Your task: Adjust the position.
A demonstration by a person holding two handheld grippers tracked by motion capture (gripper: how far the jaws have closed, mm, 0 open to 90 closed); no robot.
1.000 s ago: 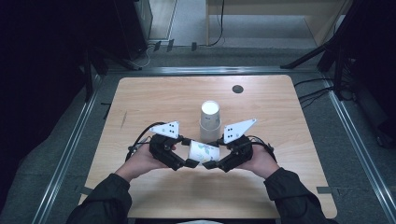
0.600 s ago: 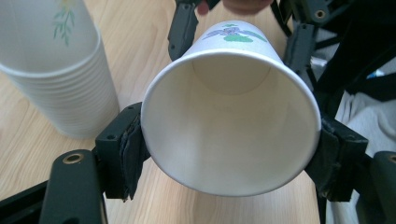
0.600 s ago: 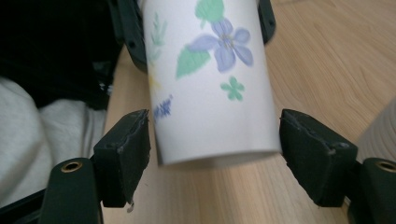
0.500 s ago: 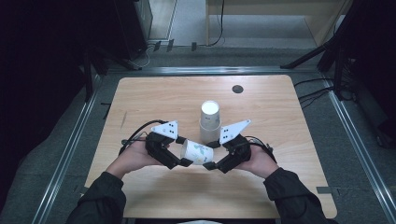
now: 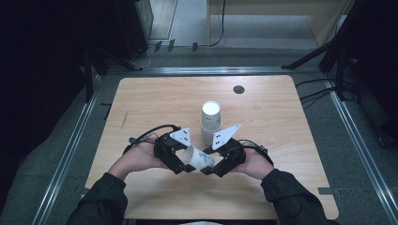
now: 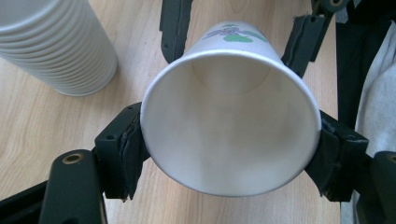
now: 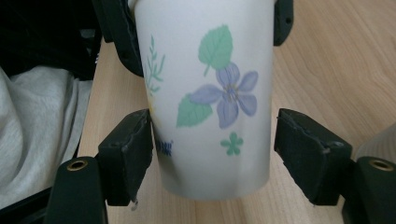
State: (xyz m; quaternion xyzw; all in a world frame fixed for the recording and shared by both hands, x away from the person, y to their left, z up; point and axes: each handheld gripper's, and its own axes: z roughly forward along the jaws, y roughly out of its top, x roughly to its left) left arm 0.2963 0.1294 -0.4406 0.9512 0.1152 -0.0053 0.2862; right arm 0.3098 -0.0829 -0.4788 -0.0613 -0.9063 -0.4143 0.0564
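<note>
You held a single paper cup (image 5: 199,159) lying on its side between your two grippers, just above the near middle of the pale wooden table (image 5: 281,122). The cup was a smooth white cone, thin-walled with a rolled rim, and its matt side carried a printed violet flower, green leaves and a small green blossom.

Your left gripper (image 5: 180,166) gripped the cup at its wide mouth. In the left gripper view the two black jaws sat at either side of the rim, their rough, slightly frayed foam pads (image 6: 128,156) pressed against the paper, and you looked straight into the round, bare white inside of the cup (image 6: 231,121).

Your right gripper (image 5: 211,169) stood at the narrow base end. Its jaws had just been closing, with the cup between them. In the right gripper view the left pad (image 7: 135,154) lay against the cup's wall (image 7: 210,102), while the right pad stood a little apart from it, wood grain showing in the gap, so that gripper was not clamped on the cup.

Just beyond your hands stood the stack of paper cups (image 5: 211,123), upside down, its wall finely ribbed by the many nested rims. Further back a small dark round disc (image 5: 239,89) lay flush in the tabletop.
</note>
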